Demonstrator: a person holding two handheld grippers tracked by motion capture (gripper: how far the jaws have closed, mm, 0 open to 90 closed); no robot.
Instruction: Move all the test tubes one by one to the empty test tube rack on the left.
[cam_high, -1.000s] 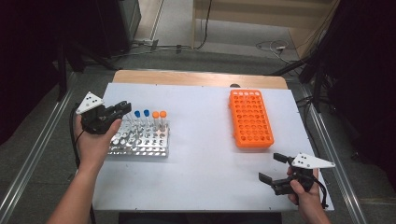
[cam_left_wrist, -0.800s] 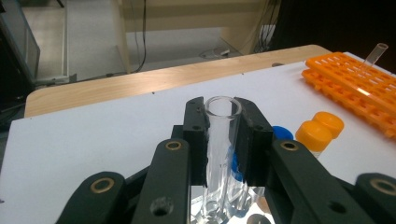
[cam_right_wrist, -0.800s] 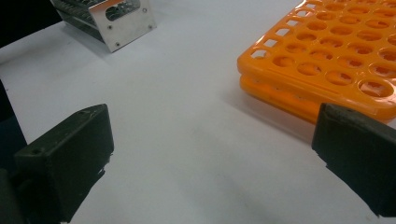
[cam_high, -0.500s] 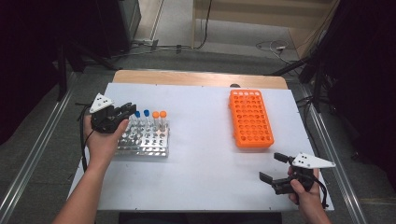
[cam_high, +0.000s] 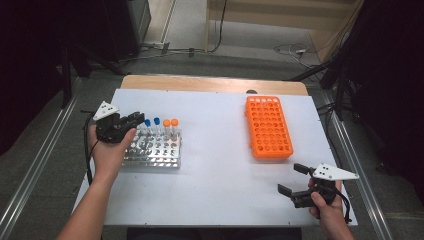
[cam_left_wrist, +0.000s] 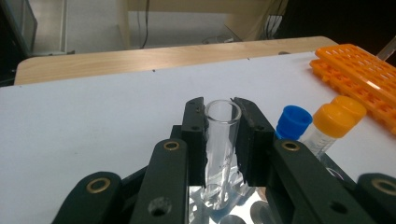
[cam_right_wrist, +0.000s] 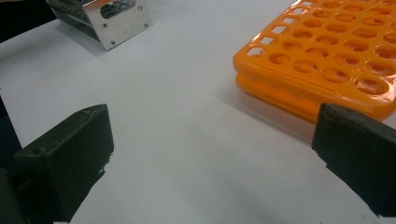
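The left claw (cam_left_wrist: 218, 135) is clamped on a clear glass tube (cam_left_wrist: 220, 140) standing in the metal rack (cam_high: 152, 147) at left of the high view. The right claw (cam_high: 295, 181) waits open, lower right. Next: lift the tube straight up, probably toward the orange rack (cam_high: 267, 127).

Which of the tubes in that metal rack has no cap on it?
The clear glass tube pinched in the left claw. Its mouth is open, while the neighbouring tubes carry blue or orange caps.
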